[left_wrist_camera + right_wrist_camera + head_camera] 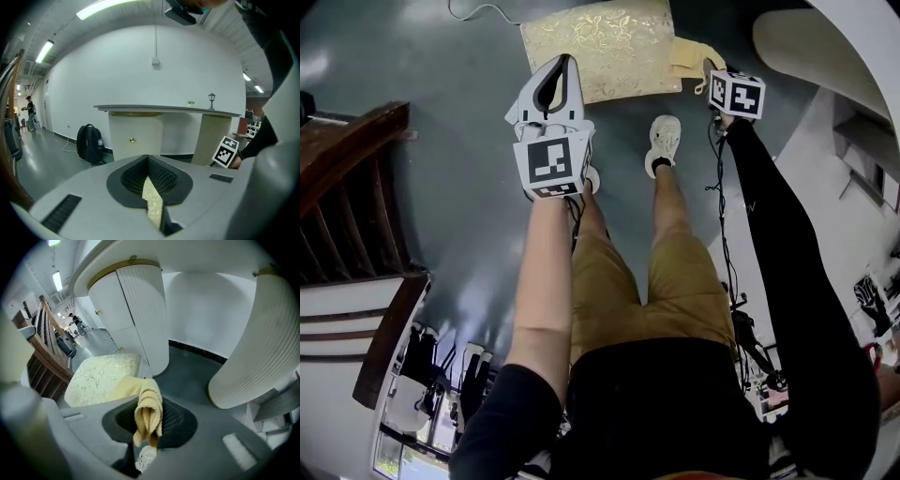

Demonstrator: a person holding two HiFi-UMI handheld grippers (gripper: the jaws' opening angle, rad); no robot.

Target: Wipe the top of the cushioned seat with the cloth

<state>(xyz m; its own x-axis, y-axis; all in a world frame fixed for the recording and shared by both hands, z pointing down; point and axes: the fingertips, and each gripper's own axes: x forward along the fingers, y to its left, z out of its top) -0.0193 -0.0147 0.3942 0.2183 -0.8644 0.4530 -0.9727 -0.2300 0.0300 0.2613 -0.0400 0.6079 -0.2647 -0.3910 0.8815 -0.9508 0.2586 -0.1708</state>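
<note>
The cushioned seat (600, 47) has a pale gold flowered top and stands on the dark floor ahead of the person's feet. A yellow cloth (692, 54) lies over its right edge. My right gripper (711, 67) is shut on that cloth; in the right gripper view the folded cloth (149, 411) sticks up between the jaws, with the seat (101, 376) just beyond. My left gripper (566, 60) hovers over the seat's near left part, jaws shut and holding nothing. A strip of the seat (152, 201) shows through its jaws in the left gripper view.
A dark wooden stair rail (347, 187) runs along the left. A white curved counter (825, 47) and its ribbed pillar (255, 343) stand at the right. A black backpack (89, 143) leans by a white cabinet. The person's shoe (664, 142) is near the seat.
</note>
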